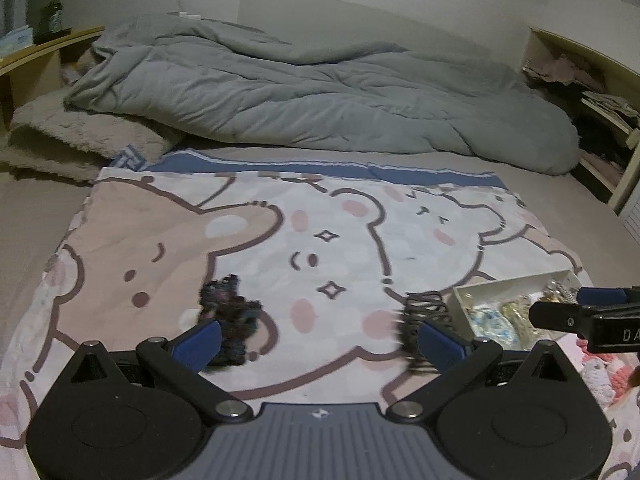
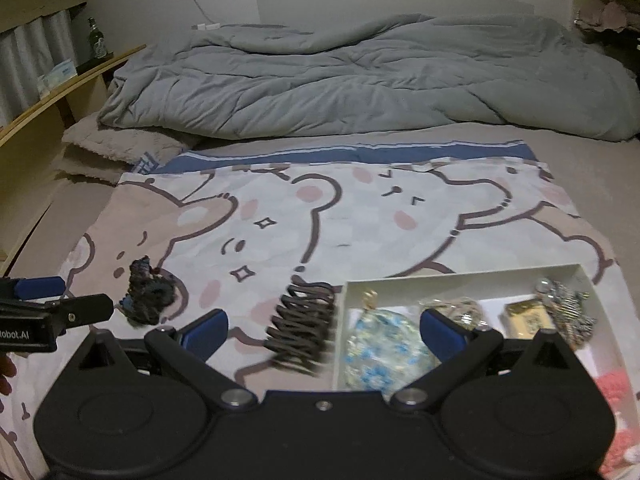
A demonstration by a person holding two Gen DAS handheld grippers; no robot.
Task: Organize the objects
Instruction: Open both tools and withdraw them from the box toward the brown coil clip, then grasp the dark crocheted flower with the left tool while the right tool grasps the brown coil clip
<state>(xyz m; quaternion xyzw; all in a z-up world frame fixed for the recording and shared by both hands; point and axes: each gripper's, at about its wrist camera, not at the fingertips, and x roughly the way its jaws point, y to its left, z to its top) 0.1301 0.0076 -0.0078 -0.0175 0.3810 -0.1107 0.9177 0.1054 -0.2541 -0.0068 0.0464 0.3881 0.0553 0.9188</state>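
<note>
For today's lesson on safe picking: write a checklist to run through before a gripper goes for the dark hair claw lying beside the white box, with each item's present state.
1. Left gripper open, holding nothing: ok.
2. Right gripper open, holding nothing: ok.
3. Hair claw on the bear-print cloth, outside the white box: ok.
4. Box has bare floor for it: ok.
5. Black scrunchie apart from the claw: ok.
6. Claw sharply seen: not ok, blurred.

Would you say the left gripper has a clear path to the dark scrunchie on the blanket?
Probably yes: the left gripper is open, the scrunchie lies by its left finger, with nothing covering it.
</note>
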